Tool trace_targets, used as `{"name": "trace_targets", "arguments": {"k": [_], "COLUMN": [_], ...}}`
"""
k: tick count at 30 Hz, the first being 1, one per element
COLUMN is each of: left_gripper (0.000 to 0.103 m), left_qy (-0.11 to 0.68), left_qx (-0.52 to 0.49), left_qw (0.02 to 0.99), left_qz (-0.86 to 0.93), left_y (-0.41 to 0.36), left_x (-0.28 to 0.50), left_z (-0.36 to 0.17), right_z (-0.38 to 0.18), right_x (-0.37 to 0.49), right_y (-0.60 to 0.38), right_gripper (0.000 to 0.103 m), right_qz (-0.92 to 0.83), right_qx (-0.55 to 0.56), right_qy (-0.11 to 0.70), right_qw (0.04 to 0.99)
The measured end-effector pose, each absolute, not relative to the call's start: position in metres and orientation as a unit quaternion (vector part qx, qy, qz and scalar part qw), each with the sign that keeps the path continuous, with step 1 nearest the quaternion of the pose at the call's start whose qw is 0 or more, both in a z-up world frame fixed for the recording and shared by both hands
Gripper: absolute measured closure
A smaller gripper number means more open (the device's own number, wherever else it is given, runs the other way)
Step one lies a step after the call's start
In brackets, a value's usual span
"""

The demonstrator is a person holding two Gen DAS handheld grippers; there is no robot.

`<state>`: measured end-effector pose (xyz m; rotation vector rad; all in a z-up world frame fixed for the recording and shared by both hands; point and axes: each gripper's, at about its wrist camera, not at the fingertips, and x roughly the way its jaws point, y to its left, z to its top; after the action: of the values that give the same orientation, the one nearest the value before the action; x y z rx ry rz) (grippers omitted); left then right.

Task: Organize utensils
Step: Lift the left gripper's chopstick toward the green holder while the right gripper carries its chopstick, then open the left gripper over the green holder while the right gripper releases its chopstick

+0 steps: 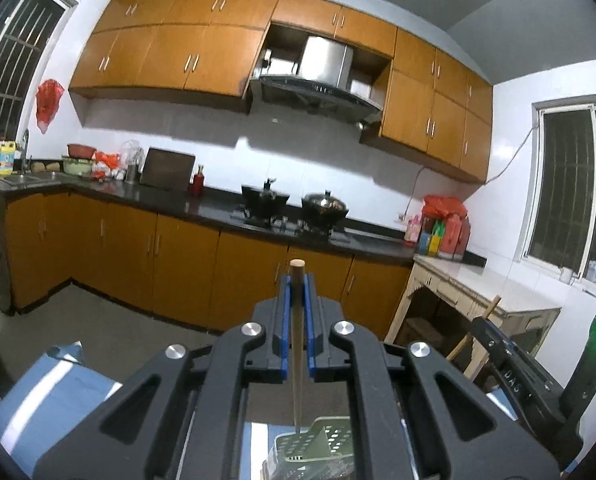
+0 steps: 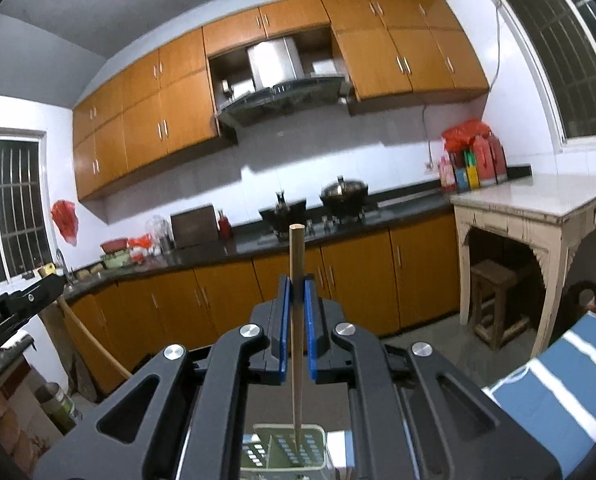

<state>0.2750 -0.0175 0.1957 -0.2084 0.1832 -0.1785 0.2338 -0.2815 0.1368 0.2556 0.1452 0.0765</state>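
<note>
My left gripper (image 1: 297,286) is shut on a wooden chopstick (image 1: 297,344) held upright; its lower tip reaches into a green perforated utensil holder (image 1: 318,446) at the bottom of the left wrist view. My right gripper (image 2: 297,288) is shut on a second wooden chopstick (image 2: 296,320), also upright, with its tip inside the same green holder (image 2: 283,450) below. The right gripper (image 1: 510,360) with its chopstick shows at the right of the left wrist view. The left gripper's body (image 2: 13,308) shows at the left edge of the right wrist view.
A blue-and-white cloth surface (image 1: 53,396) lies under the holder, also in the right wrist view (image 2: 558,392). Beyond are orange kitchen cabinets, a dark counter (image 1: 201,208) with pots on a stove (image 1: 293,208), and a pale side table (image 2: 534,204) with a stool beneath.
</note>
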Motion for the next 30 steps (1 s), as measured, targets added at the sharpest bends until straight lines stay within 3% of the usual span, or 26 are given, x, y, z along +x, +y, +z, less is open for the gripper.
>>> {"name": "trace_targets", "arguments": {"k": [12,13,17,22,30], "left_gripper": [0.095,0.094,0.083,0.073,0.068], "left_qy": [0.152,0.153,0.152,0.147,0.161], "left_qx": [-0.103,-0.101,-0.104,-0.107,-0.102], "left_qw": [0.979,0.979,0.980,0.981,0.981], "left_qz": [-0.086,-0.083,-0.077,-0.068,-0.043], "left_y": [-0.021,-0.021,-0.015,0.002,0.033], "left_x": [0.301,0.300,0.292,0.268,0.220], "left_z": [0.143,0.143,0.146,0.151,0.135], "right_z": [0.110,0.111,0.115,0.122,0.100], "right_x": [0.243,0.242,0.230,0.208,0.169], "right_y": [-0.279,-0.279,-0.284,-0.292,-0.315], "right_gripper": [0.094,0.093,0.072,0.071,0.068], "right_qz": [0.052,0.051,0.047,0.040,0.020], "right_qx": [0.127,0.126,0.125,0.124,0.131], "right_qy": [0.121,0.123,0.118,0.113,0.145], "right_qw": [0.983,0.983,0.984,0.985,0.981]}}
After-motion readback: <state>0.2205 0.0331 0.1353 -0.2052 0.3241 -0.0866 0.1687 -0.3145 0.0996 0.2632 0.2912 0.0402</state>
